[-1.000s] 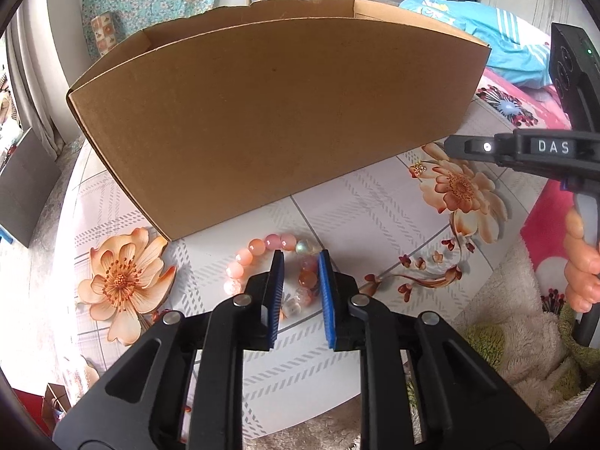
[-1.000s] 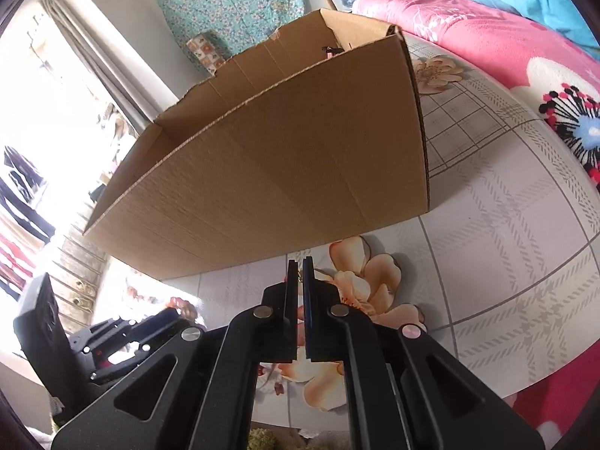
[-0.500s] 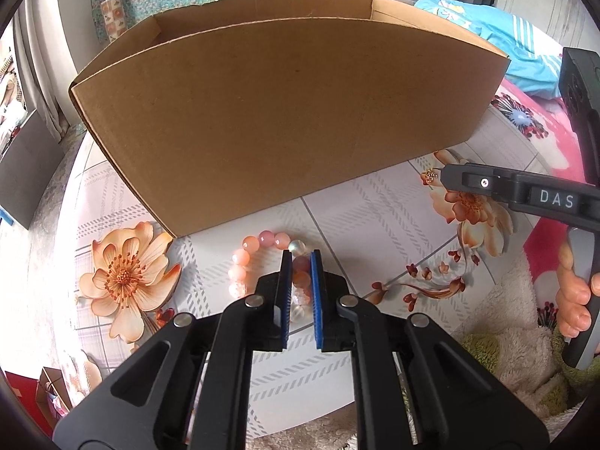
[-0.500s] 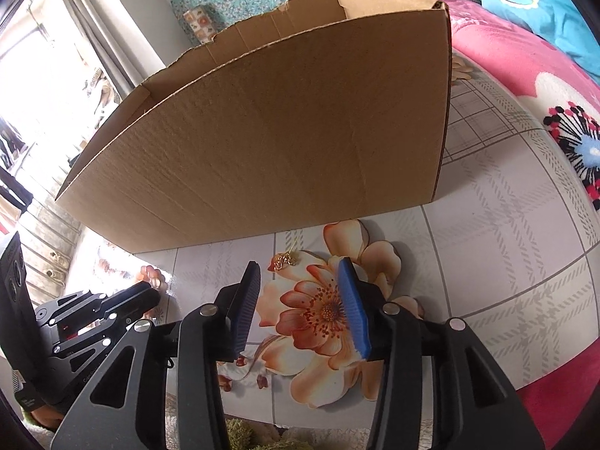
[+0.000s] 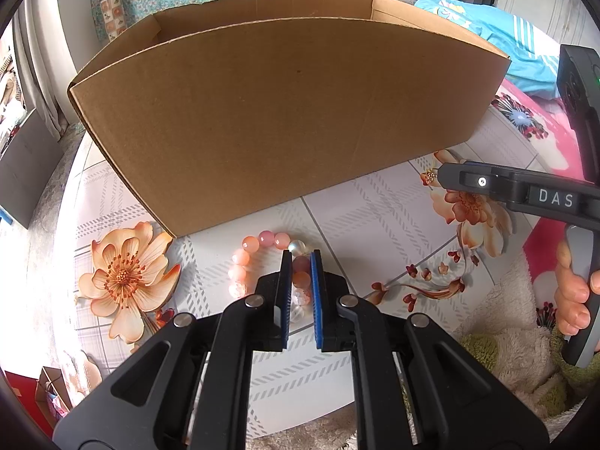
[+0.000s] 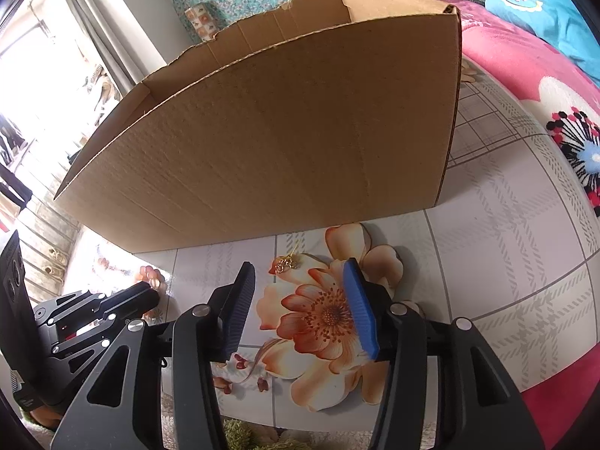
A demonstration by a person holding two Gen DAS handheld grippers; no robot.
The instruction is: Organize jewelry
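A bracelet (image 5: 249,244) of pink and orange beads lies on the flowered tablecloth in front of a tall open cardboard box (image 5: 281,131). My left gripper (image 5: 300,262) is shut on the bracelet's right side, with beads pinched between its blue pads. Further right, a small gold piece of jewelry (image 6: 285,263) rests on a printed flower. My right gripper (image 6: 299,266) hovers just short of it, jaws opening, nothing between the pads. In the left wrist view the same gold piece (image 5: 428,177) sits at the right gripper's tip (image 5: 448,177). The box (image 6: 281,131) fills the right wrist view.
A person's hand (image 5: 573,300) holds the right gripper's handle. A fluffy cream and green towel (image 5: 506,337) lies at the table's near right edge. A pink bedspread (image 6: 525,67) and blue cloth lie beyond the table on the right.
The right gripper's jaws went from shut to wide apart over the printed flower. The left gripper's pads closed in on the bracelet beads. Both hands stayed nearly in place.
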